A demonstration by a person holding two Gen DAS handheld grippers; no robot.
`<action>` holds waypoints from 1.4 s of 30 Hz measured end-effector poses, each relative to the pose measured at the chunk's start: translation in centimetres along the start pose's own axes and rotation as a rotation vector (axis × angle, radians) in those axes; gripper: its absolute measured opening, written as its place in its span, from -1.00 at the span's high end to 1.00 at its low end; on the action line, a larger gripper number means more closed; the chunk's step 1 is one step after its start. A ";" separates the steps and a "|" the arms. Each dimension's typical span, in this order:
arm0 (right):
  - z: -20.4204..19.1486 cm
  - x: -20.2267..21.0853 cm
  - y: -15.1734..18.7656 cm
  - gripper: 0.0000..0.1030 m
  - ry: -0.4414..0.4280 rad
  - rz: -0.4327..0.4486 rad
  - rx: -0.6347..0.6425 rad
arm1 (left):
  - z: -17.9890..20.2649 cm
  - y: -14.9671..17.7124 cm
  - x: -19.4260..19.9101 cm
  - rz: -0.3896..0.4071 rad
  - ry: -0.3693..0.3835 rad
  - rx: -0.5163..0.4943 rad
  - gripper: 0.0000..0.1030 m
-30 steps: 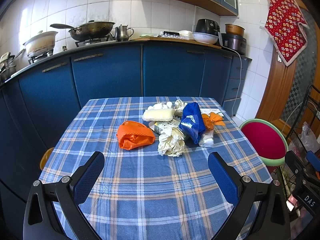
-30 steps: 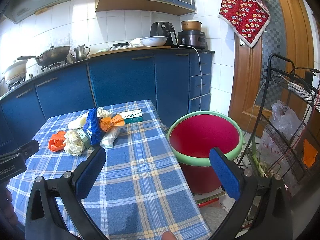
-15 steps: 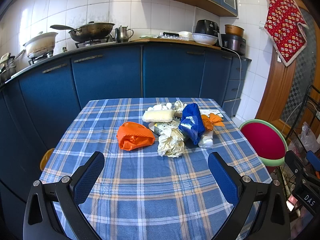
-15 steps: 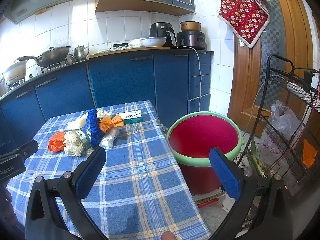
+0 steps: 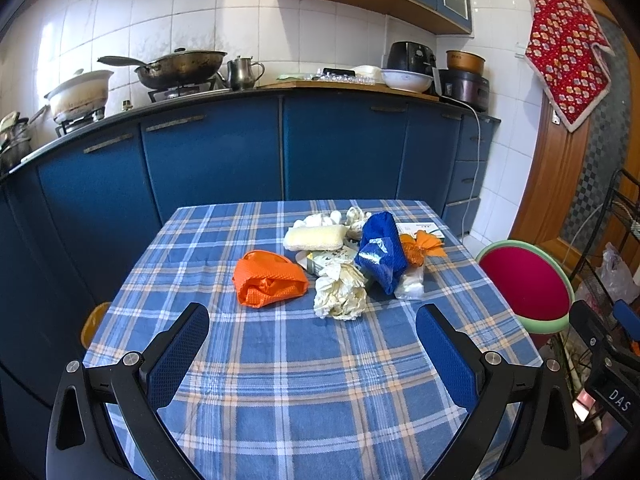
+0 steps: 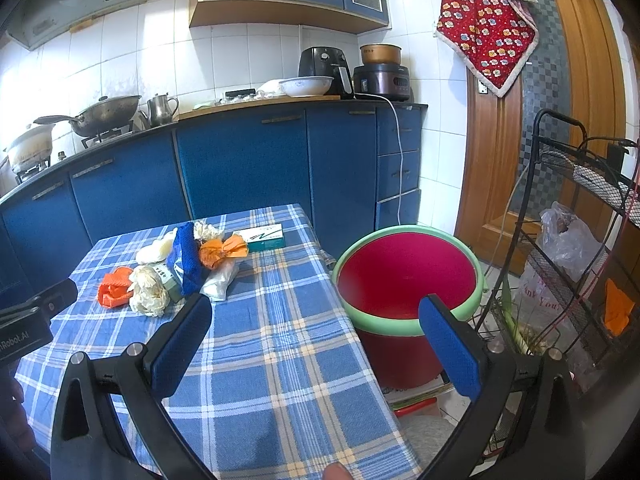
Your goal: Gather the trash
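A heap of trash lies mid-table on the blue plaid cloth [image 5: 280, 380]: an orange bag [image 5: 269, 278], crumpled white paper [image 5: 340, 294], a blue packet [image 5: 380, 254], a pale sponge [image 5: 316, 237], an orange wrapper [image 5: 420, 246] and a clear plastic bag [image 5: 410, 286]. My left gripper [image 5: 312, 344] hovers open above the near part of the table, short of the heap, holding nothing. My right gripper [image 6: 316, 340] is open and empty over the table's right edge. A red bin with a green rim [image 6: 408, 276] stands on the floor just right of the table.
A green-white box [image 6: 262, 237] lies at the table's far right corner. Blue cabinets [image 5: 216, 160] run behind, with a wok [image 5: 180, 66] and kettle [image 5: 242, 74] on top. A black wire rack [image 6: 580, 240] with plastic bags stands right of the bin, before a wooden door [image 6: 504, 152].
Both views have shifted only slightly; the heap sits a touch nearer in the left wrist view. Nothing was taken hold of or let go.
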State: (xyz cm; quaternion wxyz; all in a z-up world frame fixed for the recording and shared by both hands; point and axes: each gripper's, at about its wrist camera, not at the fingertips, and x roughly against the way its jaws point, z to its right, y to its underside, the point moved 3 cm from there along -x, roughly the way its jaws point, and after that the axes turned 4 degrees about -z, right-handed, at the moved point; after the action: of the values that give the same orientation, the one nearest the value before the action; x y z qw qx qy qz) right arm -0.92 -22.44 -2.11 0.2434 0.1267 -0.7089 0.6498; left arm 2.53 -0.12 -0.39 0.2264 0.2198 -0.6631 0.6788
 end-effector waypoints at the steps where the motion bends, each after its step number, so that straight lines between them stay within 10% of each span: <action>1: 0.0 0.0 0.0 -0.97 0.000 0.000 0.000 | 0.1 0.1 0.0 0.000 0.000 0.000 -1.00; 42: -2.6 -8.1 -1.6 -0.97 -0.038 -0.145 0.072 | -2.8 -1.6 -7.2 -0.103 -0.062 0.003 -1.00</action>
State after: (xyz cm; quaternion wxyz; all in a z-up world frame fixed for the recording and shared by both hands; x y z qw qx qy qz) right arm 7.19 -21.15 -4.78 0.2716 0.1988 -0.6784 0.6530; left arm 9.28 2.61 -3.50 0.2403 0.2750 -0.6564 0.6602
